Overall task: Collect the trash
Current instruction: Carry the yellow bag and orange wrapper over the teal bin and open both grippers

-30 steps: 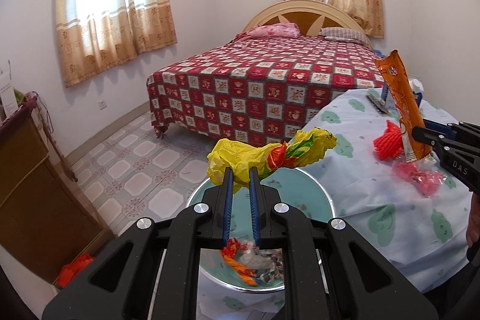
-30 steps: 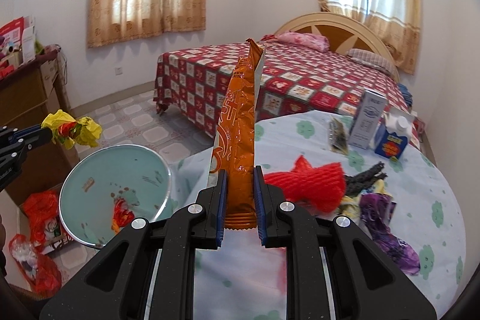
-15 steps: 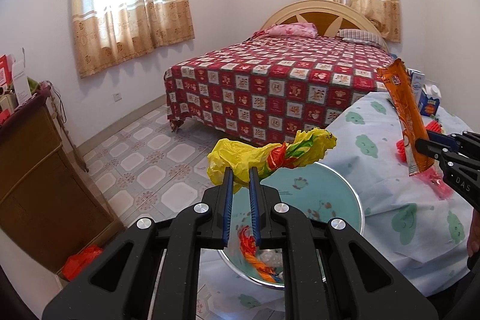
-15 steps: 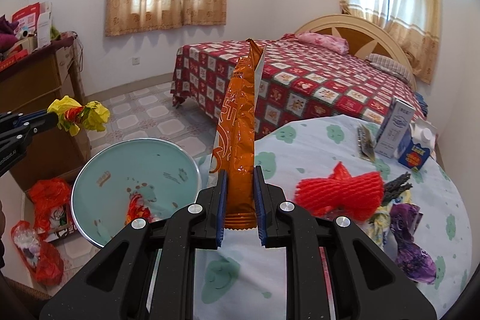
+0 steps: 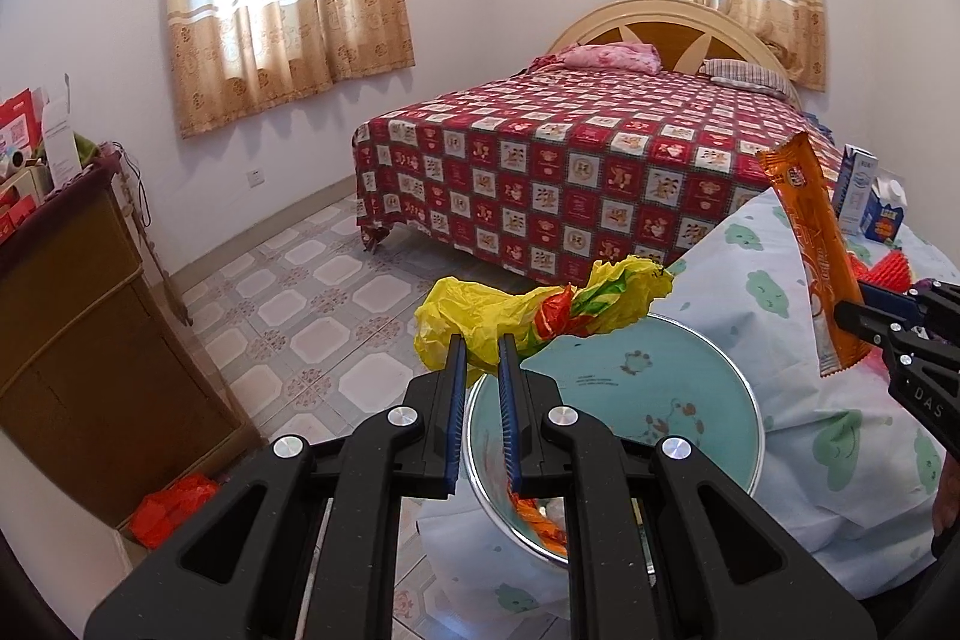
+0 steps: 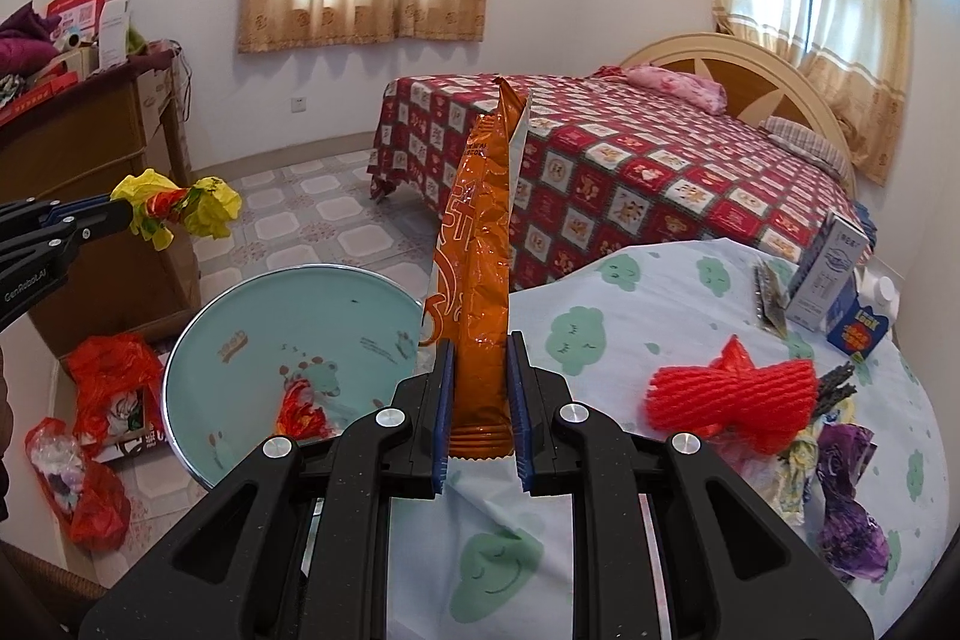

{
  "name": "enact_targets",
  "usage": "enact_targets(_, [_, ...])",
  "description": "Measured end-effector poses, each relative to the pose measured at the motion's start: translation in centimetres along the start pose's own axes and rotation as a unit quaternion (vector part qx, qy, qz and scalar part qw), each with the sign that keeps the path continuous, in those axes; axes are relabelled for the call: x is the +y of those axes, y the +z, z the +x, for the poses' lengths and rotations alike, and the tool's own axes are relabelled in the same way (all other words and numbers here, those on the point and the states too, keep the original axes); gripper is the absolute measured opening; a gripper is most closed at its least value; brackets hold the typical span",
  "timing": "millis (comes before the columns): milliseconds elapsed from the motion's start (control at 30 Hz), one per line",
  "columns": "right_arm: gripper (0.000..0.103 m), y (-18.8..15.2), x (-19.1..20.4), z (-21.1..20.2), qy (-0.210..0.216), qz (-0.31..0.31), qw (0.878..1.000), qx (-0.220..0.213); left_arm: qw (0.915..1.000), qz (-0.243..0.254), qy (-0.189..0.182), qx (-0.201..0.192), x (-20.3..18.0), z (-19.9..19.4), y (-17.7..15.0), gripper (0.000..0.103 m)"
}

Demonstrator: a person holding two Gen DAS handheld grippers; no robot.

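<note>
My left gripper (image 5: 480,349) is shut on a crumpled yellow wrapper (image 5: 528,313) and holds it above the near rim of a pale blue round bin (image 5: 690,388). The same wrapper (image 6: 180,208) and left gripper (image 6: 123,214) show at the left of the right wrist view, above and left of the bin (image 6: 252,340). My right gripper (image 6: 480,349) is shut on a tall orange snack bag (image 6: 483,250), held upright at the table edge beside the bin. The bag (image 5: 810,256) shows at the right of the left wrist view. Orange and red scraps (image 6: 300,403) lie in the bin.
A table with a cloud-print cloth (image 6: 630,304) carries a red foam net (image 6: 732,397), a purple wrapper (image 6: 846,496), dark strips (image 6: 831,388) and cartons (image 6: 831,274). A bed (image 5: 570,160) stands behind. A wooden cabinet (image 5: 72,340) and red bags (image 6: 102,388) are at the left.
Both grippers have drawn back and left with their loads still held. The bin now shows more fully beyond the left gripper's tips, and nearer the orange bag.
</note>
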State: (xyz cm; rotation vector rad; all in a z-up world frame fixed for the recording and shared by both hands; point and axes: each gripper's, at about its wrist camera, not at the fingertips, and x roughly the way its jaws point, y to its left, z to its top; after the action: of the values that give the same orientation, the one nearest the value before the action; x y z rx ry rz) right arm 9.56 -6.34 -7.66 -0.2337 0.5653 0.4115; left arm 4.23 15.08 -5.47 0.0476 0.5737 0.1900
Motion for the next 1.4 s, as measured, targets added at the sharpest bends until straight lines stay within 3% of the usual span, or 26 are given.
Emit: enact_targets(1400, [0.018,0.1,2.4,0.8,0.028,-0.027,0.999,0.009,0.9997,-0.018,0.012,0.008,1.4,0.4,0.0,0.011])
